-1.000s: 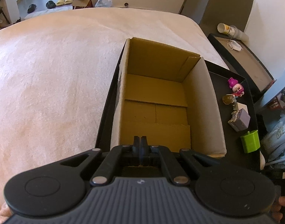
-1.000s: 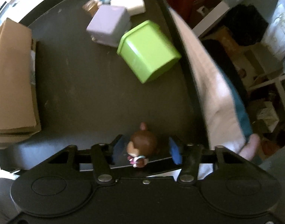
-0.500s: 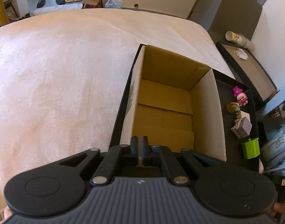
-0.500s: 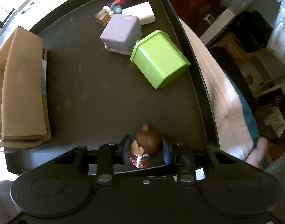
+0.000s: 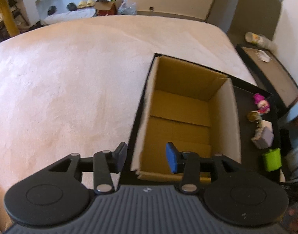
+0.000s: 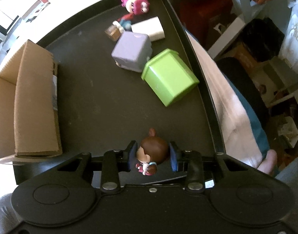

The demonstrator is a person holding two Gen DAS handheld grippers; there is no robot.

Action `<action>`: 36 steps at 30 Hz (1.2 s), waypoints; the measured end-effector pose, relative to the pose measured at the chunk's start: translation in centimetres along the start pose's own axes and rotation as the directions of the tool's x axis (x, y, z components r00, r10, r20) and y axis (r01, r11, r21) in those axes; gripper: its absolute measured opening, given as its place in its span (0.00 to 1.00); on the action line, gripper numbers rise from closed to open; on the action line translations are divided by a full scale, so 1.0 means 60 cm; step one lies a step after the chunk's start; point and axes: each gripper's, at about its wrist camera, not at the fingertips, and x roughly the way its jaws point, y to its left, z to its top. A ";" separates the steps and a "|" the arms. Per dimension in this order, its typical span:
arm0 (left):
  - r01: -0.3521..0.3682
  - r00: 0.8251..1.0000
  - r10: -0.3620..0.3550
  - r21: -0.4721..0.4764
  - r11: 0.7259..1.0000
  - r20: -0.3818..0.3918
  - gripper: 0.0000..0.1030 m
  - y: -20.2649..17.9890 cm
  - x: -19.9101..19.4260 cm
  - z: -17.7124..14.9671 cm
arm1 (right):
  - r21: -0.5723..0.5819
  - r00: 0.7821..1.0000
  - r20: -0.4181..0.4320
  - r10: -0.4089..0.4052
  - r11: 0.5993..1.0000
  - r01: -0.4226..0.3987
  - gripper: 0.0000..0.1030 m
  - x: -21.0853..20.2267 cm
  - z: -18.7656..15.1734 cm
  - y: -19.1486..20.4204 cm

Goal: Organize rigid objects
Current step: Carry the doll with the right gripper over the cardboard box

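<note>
Between your right gripper's (image 6: pixel 151 157) blue pads sits the brown-haired figurine (image 6: pixel 151 152), and both pads press against the sides of its round head, so you have it clamped low over the near end of the black tray (image 6: pixel 94 89). Whether its feet rest on the tray or hang just clear is hard to tell from this angle. It looks like hard moulded plastic: light, stiff, and smooth enough to twist in the pads. The head is the widest part and the fairest place to hold; the small ear and the thin limbs look easier to snap, so keep the squeeze on the head.

Further out on the tray lie the green bin (image 6: pixel 170 78) on its side, the lilac cube (image 6: pixel 132 51) touching it, a white block (image 6: pixel 149 29), a small brown piece (image 6: pixel 113 33) and the pink-haired figurine (image 6: pixel 135 5). The bin and cube are broad and boxy and would want a wider grip across flat faces.

Your left gripper (image 5: pixel 147 157) holds nothing; its jaws are opening, one pad over the pale blanket (image 5: pixel 71 78) and the other above the near corner of the cardboard box (image 5: pixel 233 120). The box stands at the tray's left end, nothing visible inside, and seems the likely home for the toys.
</note>
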 end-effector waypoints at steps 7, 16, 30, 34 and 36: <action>-0.003 1.000 0.002 -0.025 1.000 -0.029 0.41 0.012 0.038 -0.008 | -0.038 0.999 0.040 0.031 0.999 -0.029 0.34 -0.030 0.006 0.031; 0.028 0.999 -0.028 -0.026 0.999 -0.015 0.30 0.018 0.057 -0.011 | -0.080 0.994 0.083 0.068 0.995 -0.062 0.34 -0.064 0.020 0.079; 0.078 0.997 -0.078 0.018 0.997 0.016 0.11 0.025 0.054 -0.041 | -0.140 0.987 0.122 0.103 0.986 -0.086 0.34 -0.090 0.028 0.151; 0.101 0.995 -0.100 -0.002 0.995 0.022 0.11 0.034 0.055 -0.044 | -0.156 0.985 0.126 0.114 0.983 -0.094 0.34 -0.096 0.029 0.168; 0.102 0.994 -0.103 0.005 0.995 0.028 0.11 0.035 0.055 -0.046 | -0.166 0.985 0.129 0.114 0.982 -0.092 0.34 -0.099 0.032 0.178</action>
